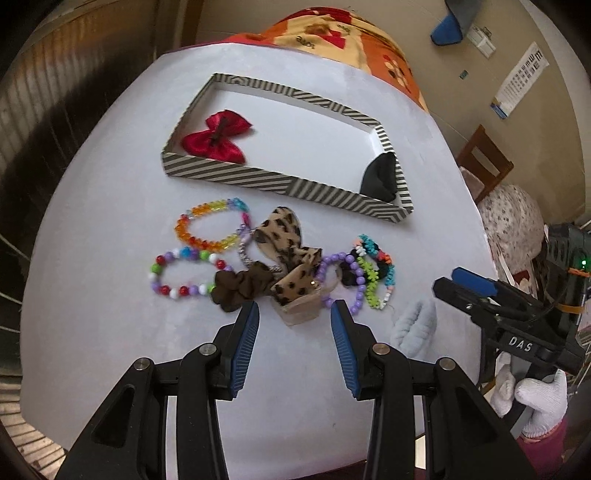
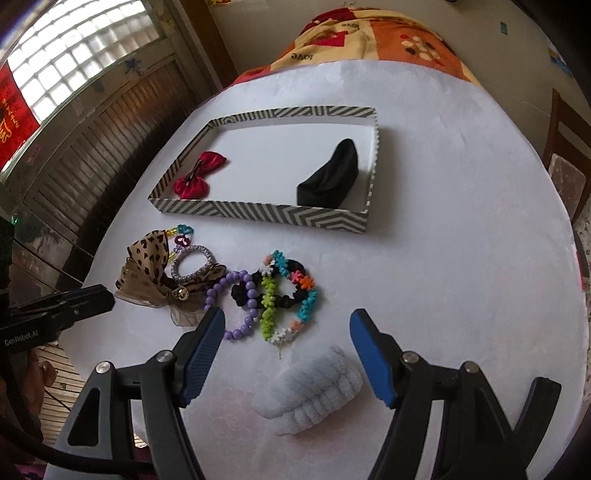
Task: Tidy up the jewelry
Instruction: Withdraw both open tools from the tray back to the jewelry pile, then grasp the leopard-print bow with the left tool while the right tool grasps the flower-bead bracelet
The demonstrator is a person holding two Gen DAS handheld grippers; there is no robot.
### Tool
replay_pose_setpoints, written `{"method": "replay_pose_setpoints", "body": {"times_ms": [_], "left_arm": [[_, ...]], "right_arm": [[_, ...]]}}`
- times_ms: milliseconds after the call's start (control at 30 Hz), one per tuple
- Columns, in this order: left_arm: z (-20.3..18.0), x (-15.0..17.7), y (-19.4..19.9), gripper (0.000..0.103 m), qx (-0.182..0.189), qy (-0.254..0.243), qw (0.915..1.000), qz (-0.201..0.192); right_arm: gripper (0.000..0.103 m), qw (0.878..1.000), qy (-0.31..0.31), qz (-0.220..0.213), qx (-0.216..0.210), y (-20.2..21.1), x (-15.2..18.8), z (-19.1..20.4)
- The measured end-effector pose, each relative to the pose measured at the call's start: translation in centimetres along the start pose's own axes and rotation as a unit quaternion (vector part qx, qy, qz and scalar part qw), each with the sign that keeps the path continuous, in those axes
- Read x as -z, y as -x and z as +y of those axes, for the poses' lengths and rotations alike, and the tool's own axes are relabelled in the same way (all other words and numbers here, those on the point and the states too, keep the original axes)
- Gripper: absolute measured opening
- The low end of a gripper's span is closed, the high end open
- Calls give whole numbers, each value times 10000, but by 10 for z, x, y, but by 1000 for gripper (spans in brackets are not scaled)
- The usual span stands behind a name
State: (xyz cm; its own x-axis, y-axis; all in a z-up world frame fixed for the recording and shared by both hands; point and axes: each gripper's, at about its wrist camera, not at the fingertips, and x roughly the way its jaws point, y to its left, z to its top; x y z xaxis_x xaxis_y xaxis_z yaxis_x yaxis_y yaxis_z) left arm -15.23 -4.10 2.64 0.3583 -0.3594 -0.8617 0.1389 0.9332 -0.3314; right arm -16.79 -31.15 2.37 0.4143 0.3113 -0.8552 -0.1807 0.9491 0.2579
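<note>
A striped shallow box (image 1: 236,173) (image 2: 258,213) on the white table holds a red bow (image 1: 216,137) (image 2: 199,173) and a black scrunchie (image 1: 380,175) (image 2: 328,177). In front of it lie a leopard bow (image 1: 291,258) (image 2: 147,273), a brown scrunchie (image 1: 240,288), bead bracelets (image 1: 207,225) (image 2: 236,306) and a flower bracelet (image 2: 288,295). My left gripper (image 1: 295,314) is open just short of the leopard bow. My right gripper (image 2: 288,325) is open above a white fluffy scrunchie (image 2: 310,395) (image 1: 413,325).
The white table (image 1: 110,184) (image 2: 461,258) drops off at its rounded edges. A patterned blanket (image 1: 332,33) lies behind it. A wooden chair (image 1: 484,162) stands at the right. Shuttered panels (image 2: 92,147) are at the left.
</note>
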Motion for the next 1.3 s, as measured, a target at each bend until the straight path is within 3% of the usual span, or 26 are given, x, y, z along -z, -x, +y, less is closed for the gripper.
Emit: {"method": "replay_pose_setpoints", "body": {"times_ms": [167,400,633,733,800,833,867,933,1300], "left_arm": [[-6,-9,-7,21,-11,-77,9999,-65],[-13,-22,-33,21,-57,-187,9997,138],[-16,-31,-54,21,-165,-308,9989,320],[-15,-35,-62,21,-214,-324,9983,440],[-14,-36,-66,15,-240,-367,9981,439],[-14,-37,-68,3,-272,-381,9978,461],[-13,-37,-69,0,-295,-380,9976,490],[-11,-38,-65,0,-222,-345,9981,460],[-22,-58,-9,0,179,-320,9993,-61]], "right_arm": [[74,10000,-44,-2,77,-4,-2,-2],[71,9989,169,182,407,-27,-13,-8],[52,9962,549,502,446,-62,-21,-4],[37,9948,633,650,454,-77,-24,-3],[27,9946,623,708,439,-84,-25,-4],[24,9945,614,746,398,-87,-25,-5],[17,9947,597,780,312,-89,-25,-6],[11,9958,557,705,172,-85,-24,-6],[11,9976,382,-206,-531,0,-39,3]]}}
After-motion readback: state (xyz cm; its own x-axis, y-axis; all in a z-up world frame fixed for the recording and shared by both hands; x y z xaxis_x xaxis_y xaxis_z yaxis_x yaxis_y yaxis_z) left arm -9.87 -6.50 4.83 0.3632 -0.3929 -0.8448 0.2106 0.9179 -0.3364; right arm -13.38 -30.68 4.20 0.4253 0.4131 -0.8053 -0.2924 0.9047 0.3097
